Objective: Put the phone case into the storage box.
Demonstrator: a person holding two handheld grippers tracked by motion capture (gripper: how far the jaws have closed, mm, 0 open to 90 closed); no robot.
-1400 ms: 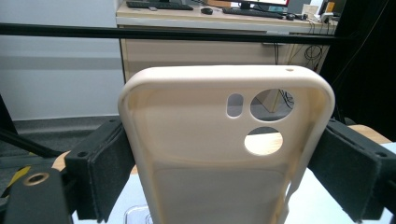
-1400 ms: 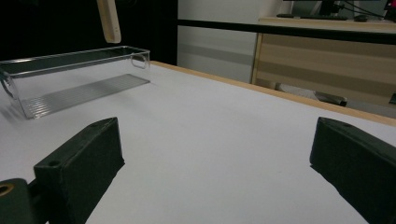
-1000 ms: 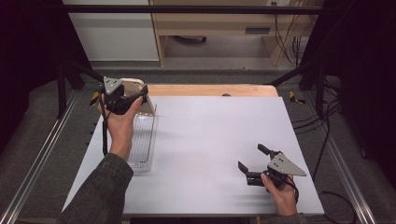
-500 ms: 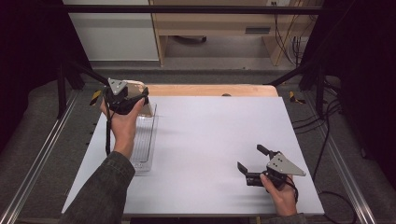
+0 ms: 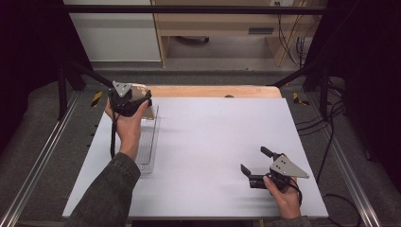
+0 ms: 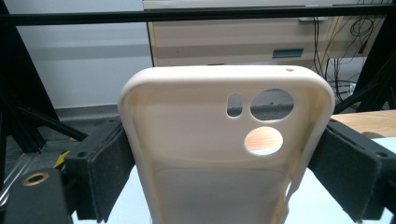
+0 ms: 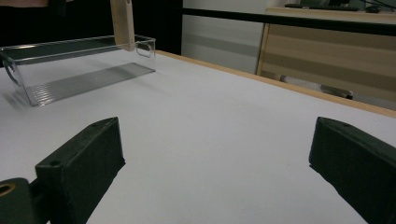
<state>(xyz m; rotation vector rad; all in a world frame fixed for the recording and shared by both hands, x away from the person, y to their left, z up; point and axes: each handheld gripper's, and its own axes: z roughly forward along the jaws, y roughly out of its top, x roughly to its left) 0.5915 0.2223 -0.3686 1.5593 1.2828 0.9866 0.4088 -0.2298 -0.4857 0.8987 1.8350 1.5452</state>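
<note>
Gripping a smooth cream phone case (image 6: 219, 154) by its long edges above the far end of the clear ribbed bin (image 5: 147, 142), your left gripper (image 5: 126, 98) leaves broad bare white table (image 5: 213, 137) before your wide-open right gripper (image 5: 259, 166).

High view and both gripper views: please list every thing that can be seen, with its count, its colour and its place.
phone case: one, cream, clamped by its long edges between the jaws of the left gripper, above the far end of the bin
bin: one, clear plastic, on the left part of the table
table: one, white top with a wooden far edge, in the middle
cabinet: one, light wood, on the floor behind the table
left gripper: one, black, raised over the bin's far end
right gripper: one, black, jaws apart, low over the table's near right part
</note>
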